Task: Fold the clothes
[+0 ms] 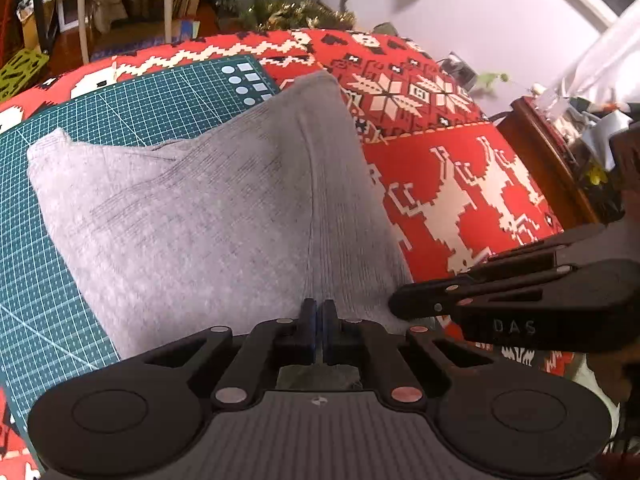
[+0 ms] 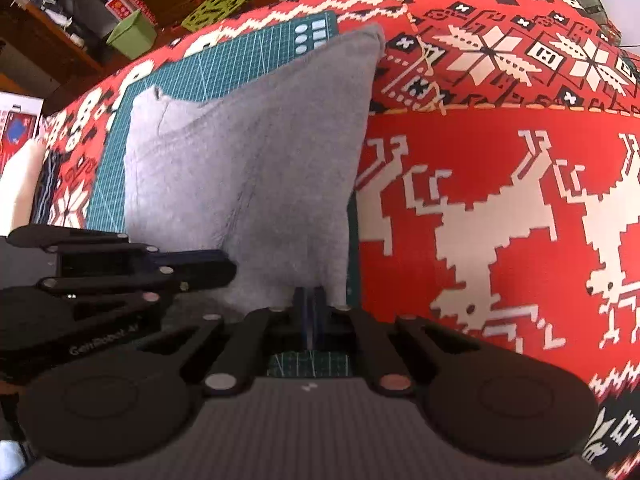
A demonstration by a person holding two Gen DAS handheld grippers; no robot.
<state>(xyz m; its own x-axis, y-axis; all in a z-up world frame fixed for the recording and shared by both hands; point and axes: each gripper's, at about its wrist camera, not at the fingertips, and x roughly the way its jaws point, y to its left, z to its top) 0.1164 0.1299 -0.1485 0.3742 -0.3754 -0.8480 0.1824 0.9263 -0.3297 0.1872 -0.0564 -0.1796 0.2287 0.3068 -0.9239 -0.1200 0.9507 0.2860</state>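
Note:
A grey knit garment (image 1: 208,208) lies partly on a green cutting mat (image 1: 100,120), with its near edge lifted toward the cameras. My left gripper (image 1: 319,312) is shut on that near edge, its blue pads pinching the cloth. My right gripper (image 2: 308,300) is shut on the same edge a little further right, at the garment's (image 2: 248,160) near corner. In the left wrist view the right gripper (image 1: 400,304) comes in from the right, its tip against the cloth. In the right wrist view the left gripper (image 2: 228,266) reaches in from the left, close beside it.
A red, white and black patterned cloth (image 2: 480,184) covers the table under the green mat (image 2: 256,52). Behind the table stand shelves, boxes and a green bin (image 2: 132,34). A wooden cabinet (image 1: 552,152) with clutter sits to the right, tinsel greenery (image 1: 296,12) at the back.

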